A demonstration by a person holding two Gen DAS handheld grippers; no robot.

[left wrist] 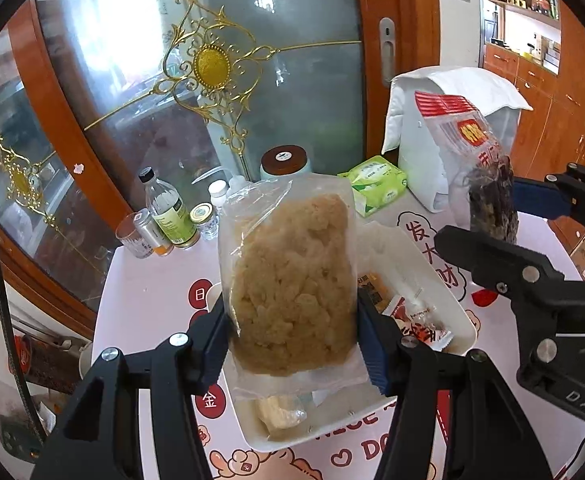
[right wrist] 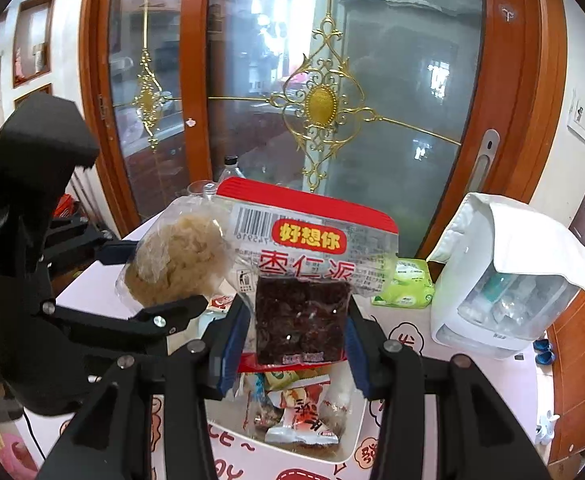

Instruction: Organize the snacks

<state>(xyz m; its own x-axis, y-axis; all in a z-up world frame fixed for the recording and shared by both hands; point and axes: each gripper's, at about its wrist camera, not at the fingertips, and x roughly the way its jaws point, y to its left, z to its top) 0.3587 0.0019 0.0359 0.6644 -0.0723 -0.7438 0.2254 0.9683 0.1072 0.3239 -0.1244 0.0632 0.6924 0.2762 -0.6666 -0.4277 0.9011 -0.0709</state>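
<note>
Risk: both packs held above the white tray (left wrist: 466,322). Left gripper (left wrist: 292,336) fingers pinch the beige snack bag (left wrist: 292,276); right gripper (right wrist: 298,344) fingers pinch the date bar pack (right wrist: 304,280). Slick film could slip out.

Tray (left wrist: 458,312) w/ snack packets (right wrist: 304,412) at counter (left wrist: 148,292) centre; bottles (left wrist: 168,212) behind-left, tissue pack (left wrist: 376,184) behind, covered appliance (right wrist: 504,280) right.

Home: ornate glass doors (right wrist: 324,100), cabinets (left wrist: 548,92)

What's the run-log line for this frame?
left gripper: shut on beige snack bag | right gripper: shut on dark date snack pack | both above white tray
</note>
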